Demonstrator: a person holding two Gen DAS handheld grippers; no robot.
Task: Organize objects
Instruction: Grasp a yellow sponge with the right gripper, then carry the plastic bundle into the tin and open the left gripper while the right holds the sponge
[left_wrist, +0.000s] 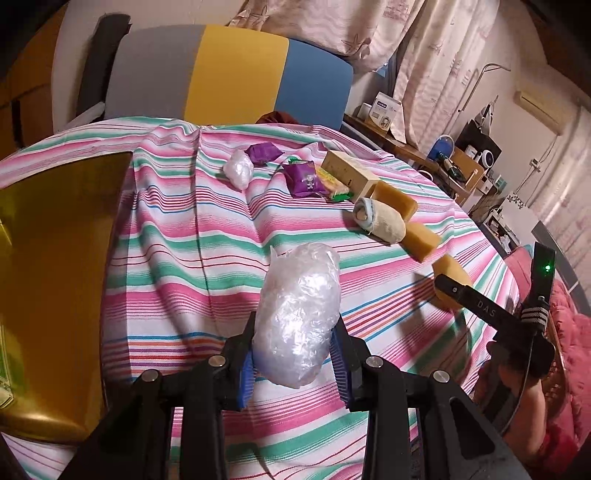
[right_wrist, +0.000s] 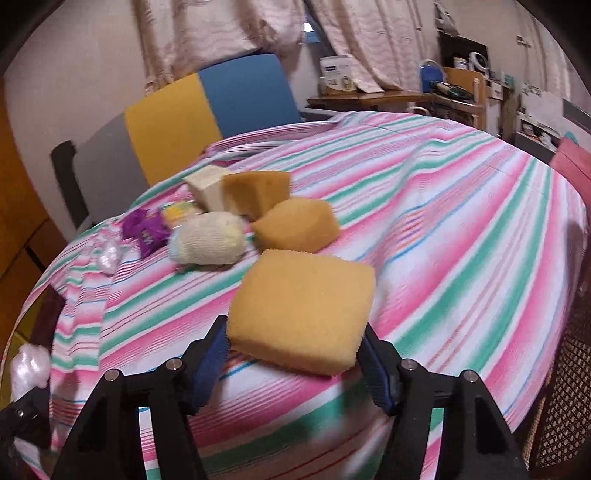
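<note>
My left gripper (left_wrist: 295, 360) is shut on a clear crumpled plastic bundle (left_wrist: 299, 317) and holds it above the striped cloth. My right gripper (right_wrist: 295, 354) is shut on a yellow sponge (right_wrist: 301, 310); in the left wrist view it shows at the right (left_wrist: 448, 286) with that sponge (left_wrist: 452, 273). Farther back lie two more sponges (right_wrist: 297, 223) (right_wrist: 258, 192), a rolled sock (right_wrist: 208, 240), a cream box (right_wrist: 207, 188), purple packets (right_wrist: 146, 227) and a second plastic bundle (left_wrist: 239, 168).
A shiny gold tray (left_wrist: 51, 280) sits at the left on the striped tablecloth (left_wrist: 177, 236). A grey, yellow and blue chair back (left_wrist: 229, 74) stands behind the table. Cluttered shelves (left_wrist: 469, 155) are at the far right.
</note>
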